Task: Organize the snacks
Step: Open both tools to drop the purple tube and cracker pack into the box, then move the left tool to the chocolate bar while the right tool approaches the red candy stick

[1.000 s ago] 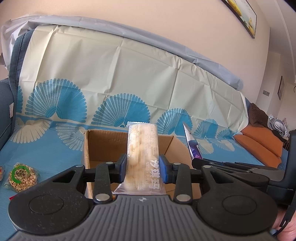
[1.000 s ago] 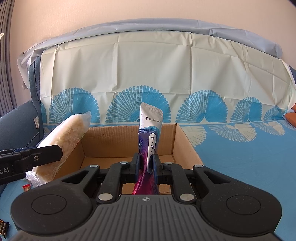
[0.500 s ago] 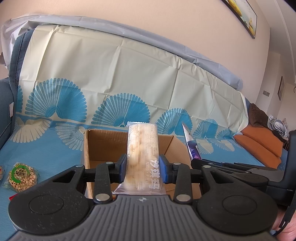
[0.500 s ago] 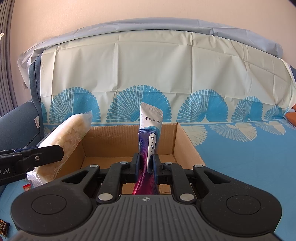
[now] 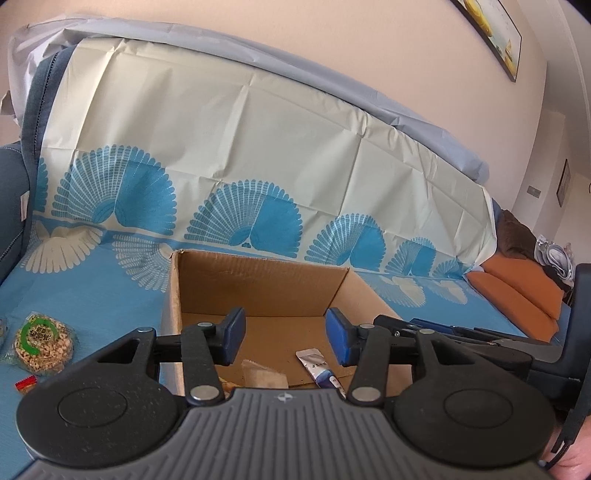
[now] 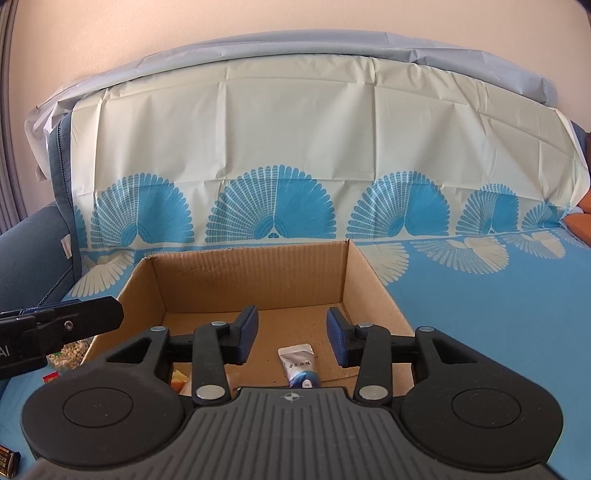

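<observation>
Both snacks lie in the open cardboard box (image 6: 255, 280): a silver sachet (image 6: 298, 363) fading to purple at its 6 o'clock end, and a pale clear-wrapped bar (image 5: 263, 376) at its 9 o'clock. The left gripper (image 5: 283, 336) and right gripper (image 6: 291, 335) have just been opening; both jaws gape with nothing between them.

Sofa draped in a cream and blue plastic sheet with fan print (image 6: 295, 155), pale wall behind.
Framed yellow picture (image 5: 491, 33) at 1 o'clock in left view; orange seat cushion (image 5: 517, 295) at 3 o'clock; bare blue sofa arm (image 6: 33, 251) at 9 o'clock in right view.
</observation>
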`<action>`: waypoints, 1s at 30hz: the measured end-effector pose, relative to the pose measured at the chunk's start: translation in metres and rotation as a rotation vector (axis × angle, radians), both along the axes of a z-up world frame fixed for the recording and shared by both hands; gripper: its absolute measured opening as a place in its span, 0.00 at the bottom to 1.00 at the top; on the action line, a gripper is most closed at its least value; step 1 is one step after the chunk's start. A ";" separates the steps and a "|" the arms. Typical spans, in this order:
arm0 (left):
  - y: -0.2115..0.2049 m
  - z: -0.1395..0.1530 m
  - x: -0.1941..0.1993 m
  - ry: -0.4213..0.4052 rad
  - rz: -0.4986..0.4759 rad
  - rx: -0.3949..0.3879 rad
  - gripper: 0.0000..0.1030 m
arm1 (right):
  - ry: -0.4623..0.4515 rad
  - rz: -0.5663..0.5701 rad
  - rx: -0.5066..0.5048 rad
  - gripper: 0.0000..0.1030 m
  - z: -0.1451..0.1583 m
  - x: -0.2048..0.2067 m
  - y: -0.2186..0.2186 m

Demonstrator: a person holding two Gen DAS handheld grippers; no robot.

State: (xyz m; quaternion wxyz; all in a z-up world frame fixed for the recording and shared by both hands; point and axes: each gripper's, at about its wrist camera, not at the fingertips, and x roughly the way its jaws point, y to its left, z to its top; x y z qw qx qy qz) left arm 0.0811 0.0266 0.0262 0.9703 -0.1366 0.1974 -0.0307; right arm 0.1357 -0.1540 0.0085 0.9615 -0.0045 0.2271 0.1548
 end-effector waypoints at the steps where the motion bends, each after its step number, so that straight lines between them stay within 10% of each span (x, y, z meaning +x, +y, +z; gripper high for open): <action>1: 0.000 0.000 0.000 -0.001 0.003 0.006 0.52 | -0.001 0.001 0.000 0.43 0.000 -0.001 0.001; 21: 0.085 -0.001 -0.042 0.105 0.196 -0.082 0.51 | 0.018 0.052 0.088 0.51 0.006 -0.026 0.071; 30: 0.176 -0.010 -0.092 0.205 0.335 -0.320 0.23 | 0.023 0.199 0.154 0.31 0.007 -0.050 0.131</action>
